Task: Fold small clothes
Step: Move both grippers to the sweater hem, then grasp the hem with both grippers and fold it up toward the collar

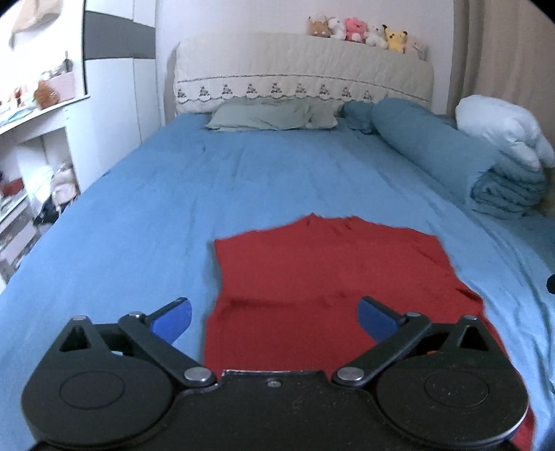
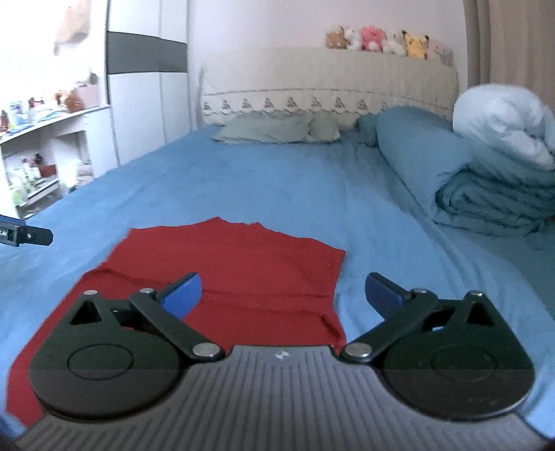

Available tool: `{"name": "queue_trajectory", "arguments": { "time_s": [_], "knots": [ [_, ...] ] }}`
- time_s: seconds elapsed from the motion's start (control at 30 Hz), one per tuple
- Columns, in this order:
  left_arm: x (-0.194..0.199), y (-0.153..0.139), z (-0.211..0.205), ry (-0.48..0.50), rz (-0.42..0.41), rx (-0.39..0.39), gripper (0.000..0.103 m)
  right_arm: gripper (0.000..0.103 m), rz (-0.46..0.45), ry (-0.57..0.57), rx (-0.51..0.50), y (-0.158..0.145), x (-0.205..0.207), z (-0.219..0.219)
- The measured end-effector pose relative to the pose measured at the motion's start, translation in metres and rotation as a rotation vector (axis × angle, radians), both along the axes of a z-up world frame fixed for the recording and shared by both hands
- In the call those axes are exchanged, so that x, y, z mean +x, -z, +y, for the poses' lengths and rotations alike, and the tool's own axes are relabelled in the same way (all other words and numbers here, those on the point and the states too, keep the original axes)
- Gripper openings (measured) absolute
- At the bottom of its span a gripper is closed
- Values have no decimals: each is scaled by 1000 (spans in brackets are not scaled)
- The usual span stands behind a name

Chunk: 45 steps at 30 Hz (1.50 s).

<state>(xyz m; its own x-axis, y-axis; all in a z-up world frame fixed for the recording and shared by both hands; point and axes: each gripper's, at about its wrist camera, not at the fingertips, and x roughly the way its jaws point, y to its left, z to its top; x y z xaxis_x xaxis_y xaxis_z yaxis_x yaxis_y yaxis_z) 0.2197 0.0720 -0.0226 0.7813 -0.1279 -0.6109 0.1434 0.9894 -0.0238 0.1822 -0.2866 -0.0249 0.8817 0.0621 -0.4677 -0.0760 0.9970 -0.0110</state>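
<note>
Left side of the room: white shelf point(image 1: 38, 114) with small clutter, too blurred to identify, and a white wardrobe point(image 1: 114, 90) with a grey band beside it.

Left gripper point(image 1: 274, 319): jaws spread wide, blue pads point(image 1: 173, 321) well apart, nothing between them. It sits above the near left part of the red garment point(image 1: 326, 277); the left pad is over the blue sheet point(image 1: 138, 215), the right pad over red cloth. Contact with the fabric: cannot tell.

Red garment lies flat on the sheet at the near end of the bed, roughly centred between the two grippers. A crease runs crosswise through its near half; the far edge is uneven with a small peak. The near edge is hidden under the gripper bodies.

Right gripper point(image 2: 282, 295): jaws also wide apart, holding nothing. Its left pad is over the garment's right portion, its right pad point(image 2: 383, 295) over bare sheet just past the garment's right edge. In the right wrist view a bit of the left gripper shows at the left frame edge.

Far end: grey-green pillow point(image 1: 270, 116) against a cream padded headboard point(image 1: 305, 73), a row of plush toys point(image 1: 360, 33) on top of it. Right side: rolled blue duvet point(image 1: 426, 145), a folded blue blanket point(image 1: 510, 190) and a white quilt point(image 1: 503, 128) on top of that. Beige curtain point(image 1: 503, 45) behind.
</note>
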Motion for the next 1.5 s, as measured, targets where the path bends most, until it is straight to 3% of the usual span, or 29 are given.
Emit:
{"name": "queue_trajectory", "arguments": {
  "time_s": [0.23,0.47,0.63,0.7,0.93,1.07,1.4,1.5],
  "knots": [
    [-97,22,30,-48,60,-64,103,103,27,34,11,-6,-100,-2],
    [-135,84,53,-119,125,-240,102,103,112,105,65,41,-157,-2],
    [-142,116,46,-113,173,-170,88,103,175,178,180,88,-169,-8],
    [-139,120,43,-112,180,-145,88,103,194,203,206,101,-171,-12],
    [-132,136,42,-121,225,-127,79,103,268,254,209,118,-168,-14],
    [-129,146,40,-109,263,-139,66,89,337,249,209,132,-162,-13],
    [-128,152,36,-103,282,-130,62,75,394,259,261,145,-155,-18],
    [-128,152,35,-97,283,-126,50,64,397,258,283,143,-154,-19]
  ]
}}
